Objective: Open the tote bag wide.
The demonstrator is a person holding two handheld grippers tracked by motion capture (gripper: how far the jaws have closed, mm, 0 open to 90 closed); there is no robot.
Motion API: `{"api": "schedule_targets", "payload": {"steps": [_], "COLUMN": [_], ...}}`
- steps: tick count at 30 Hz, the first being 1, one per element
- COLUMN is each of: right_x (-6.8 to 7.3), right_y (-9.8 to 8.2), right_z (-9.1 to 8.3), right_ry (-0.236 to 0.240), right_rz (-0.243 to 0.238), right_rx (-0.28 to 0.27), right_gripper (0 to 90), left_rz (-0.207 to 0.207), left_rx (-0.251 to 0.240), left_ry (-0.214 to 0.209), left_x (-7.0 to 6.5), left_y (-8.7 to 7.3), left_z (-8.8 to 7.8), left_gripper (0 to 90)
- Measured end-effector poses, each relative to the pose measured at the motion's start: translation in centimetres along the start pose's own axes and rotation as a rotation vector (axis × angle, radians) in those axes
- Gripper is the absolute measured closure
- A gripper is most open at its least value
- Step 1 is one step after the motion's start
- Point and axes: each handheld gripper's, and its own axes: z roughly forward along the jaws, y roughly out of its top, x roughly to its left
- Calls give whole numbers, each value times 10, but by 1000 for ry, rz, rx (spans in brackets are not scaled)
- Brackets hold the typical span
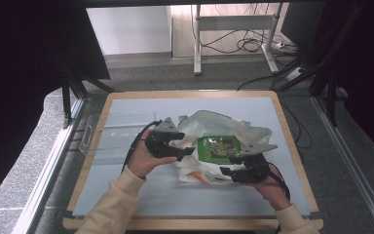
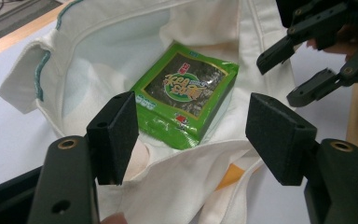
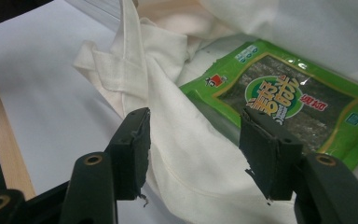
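Left gripper (image 2: 191, 135): jaws spread and empty, hovering over the bag's near rim, likely ready to take the cloth.
Right gripper (image 3: 193, 154): jaws parted, nothing pinched, straddling a fold of the bag's edge.
Seaweed packet (image 2: 186, 93): lies flat inside the bag, between both grippers.
Cloth bag (image 1: 224, 127): slumped open mid-table, mouth wide, exposing the packet.
Table (image 1: 126, 105): bag sits centred.

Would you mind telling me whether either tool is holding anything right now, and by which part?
Nothing is held. The left tool and the right tool both stand open over the white cloth bag, with the green snack packet lying free inside.
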Motion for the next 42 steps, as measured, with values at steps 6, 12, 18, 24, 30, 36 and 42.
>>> {"api": "schedule_targets", "payload": {"steps": [6, 12, 18, 24, 30, 36, 42], "right_x": [-5, -9, -10, -14, -17, -19, -22], "right_y": [5, 11, 11, 12, 13, 13, 14], "right_z": [-6, -12, -15, -14, -12, -12, -11], "right_ry": [-19, -40, -46, -47, -43, -39, -41], "right_rz": [5, 21, 22, 26, 25, 30, 33], "right_rx": [-20, -43, -49, -45, -34, -34, -33], "right_gripper": [435, 465, 520, 620, 714, 802, 854], "left_rz": [0, 10, 5, 0, -12, -27, -32], "left_rx": [5, 16, 16, 39, 55, 71, 84], "left_ry": [-14, -38, -50, -56, -62, -68, -71], "left_x": [-1, -4, -5, -4, -4, -3, -2], "left_y": [-1, -2, -2, -3, -5, -7, -8], "left_z": [8, 14, 17, 21, 29, 36, 39], "left_gripper": [362, 498, 693, 822, 862, 888, 897]}}
